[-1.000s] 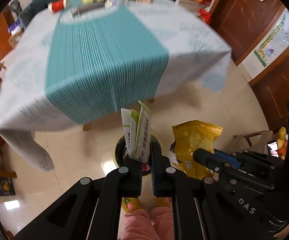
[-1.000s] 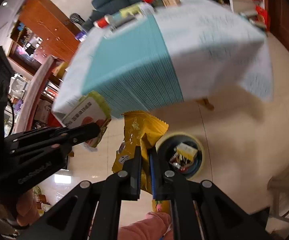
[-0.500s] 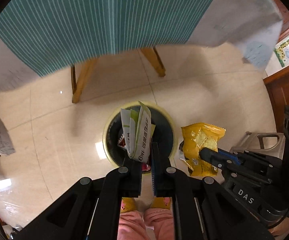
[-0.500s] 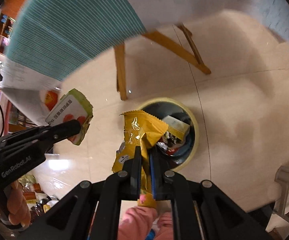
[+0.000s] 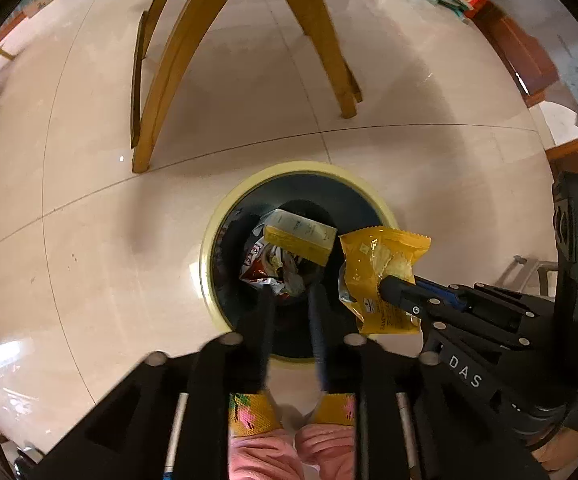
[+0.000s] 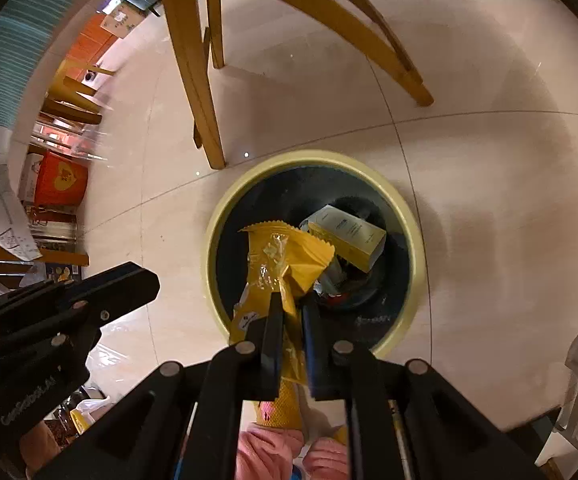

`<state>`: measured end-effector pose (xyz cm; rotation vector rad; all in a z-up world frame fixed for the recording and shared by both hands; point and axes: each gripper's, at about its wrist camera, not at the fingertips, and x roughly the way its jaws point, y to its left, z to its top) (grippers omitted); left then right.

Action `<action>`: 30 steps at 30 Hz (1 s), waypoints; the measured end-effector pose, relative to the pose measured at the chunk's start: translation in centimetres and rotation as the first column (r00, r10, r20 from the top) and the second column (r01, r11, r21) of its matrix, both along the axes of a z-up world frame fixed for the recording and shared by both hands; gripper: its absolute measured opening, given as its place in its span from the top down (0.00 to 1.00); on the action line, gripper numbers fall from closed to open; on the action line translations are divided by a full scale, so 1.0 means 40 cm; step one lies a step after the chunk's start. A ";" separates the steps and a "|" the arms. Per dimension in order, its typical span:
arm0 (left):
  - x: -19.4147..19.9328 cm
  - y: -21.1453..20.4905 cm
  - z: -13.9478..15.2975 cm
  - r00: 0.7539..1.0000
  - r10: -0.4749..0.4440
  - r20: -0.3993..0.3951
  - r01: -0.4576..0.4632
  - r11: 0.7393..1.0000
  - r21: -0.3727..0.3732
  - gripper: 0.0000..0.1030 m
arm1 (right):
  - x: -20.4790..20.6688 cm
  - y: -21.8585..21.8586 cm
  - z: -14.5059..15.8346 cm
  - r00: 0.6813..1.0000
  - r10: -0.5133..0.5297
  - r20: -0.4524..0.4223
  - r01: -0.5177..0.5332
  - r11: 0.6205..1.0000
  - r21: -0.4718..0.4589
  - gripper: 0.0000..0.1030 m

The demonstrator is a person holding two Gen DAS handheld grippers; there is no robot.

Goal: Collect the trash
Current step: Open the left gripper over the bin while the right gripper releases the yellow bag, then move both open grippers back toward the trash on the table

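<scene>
Left wrist view: the left tongs [image 5: 291, 300] are seen spread apart, pointed steeply down over the trash bin [image 5: 225, 216], and nothing is held between them; their jaws have just been opening. Directly beyond the fingertips, inside the bin, a pale yellow box [image 5: 301, 238] is seen lying on crumpled red and silver wrappers [image 5: 267, 270]. The green-and-white packet cannot be made out in the bin. To the right, the right tongs [image 5: 389, 284] are seen from the side, pinching a yellow snack bag [image 5: 377, 264] that hangs over the bin's right rim.

In the right wrist view, the right tongs [image 6: 291, 308] are shown with their jaws nearly pressed together on the lower part of the yellow snack bag [image 6: 285, 256], whose serrated top edge is spread out above the bin's opening. The pads are blurred, so it cannot be told how firmly the bag is clamped; the jaws have just been opening slightly. The pale yellow box [image 6: 349, 236] is seen just beyond the bag, inside the bin [image 6: 413, 240]. The left tongs' black body [image 6: 89, 296] is seen at the left edge.

The bin stands on a glossy tiled floor [image 5: 89, 240], near the wooden table legs [image 5: 177, 64]. Pink trousers and yellow slippers [image 5: 249, 414] are seen below the tongs.
</scene>
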<state>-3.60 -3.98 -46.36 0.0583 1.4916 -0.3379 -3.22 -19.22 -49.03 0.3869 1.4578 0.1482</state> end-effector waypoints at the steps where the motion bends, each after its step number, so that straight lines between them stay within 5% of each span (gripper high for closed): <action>1: 0.003 0.005 -0.006 1.000 0.009 -0.001 -0.009 1.000 -0.001 0.69 | 0.003 0.003 -0.011 1.000 0.000 -0.006 0.000 1.000 -0.001 0.90; 3: 0.007 0.015 -0.014 1.000 0.023 -0.002 -0.023 1.000 0.001 0.46 | 0.005 0.004 -0.029 1.000 0.001 -0.020 -0.001 1.000 -0.010 0.90; 5: 0.011 0.026 -0.023 0.999 0.034 0.009 -0.034 0.999 0.023 0.37 | 0.005 0.005 -0.044 1.000 -0.003 -0.027 0.003 1.000 -0.018 0.86; 9: 0.019 0.044 -0.022 0.999 0.049 0.015 -0.050 0.998 0.041 0.25 | -0.003 0.003 -0.047 1.000 -0.010 -0.015 0.010 0.999 -0.035 0.60; 16: 0.015 0.051 0.039 0.995 0.034 0.099 -0.039 0.998 0.048 0.23 | -0.015 0.009 0.004 0.997 -0.008 0.072 0.012 0.999 -0.051 0.33; 23: -0.004 0.069 0.162 0.988 0.042 0.146 -0.049 0.998 0.040 0.22 | -0.017 0.010 0.084 0.998 -0.023 0.057 0.025 0.999 -0.022 0.33; 30: -0.032 0.105 0.330 0.981 0.072 0.178 -0.077 0.997 0.019 0.23 | -0.049 0.020 0.255 0.995 0.005 0.096 -0.002 1.000 -0.026 0.33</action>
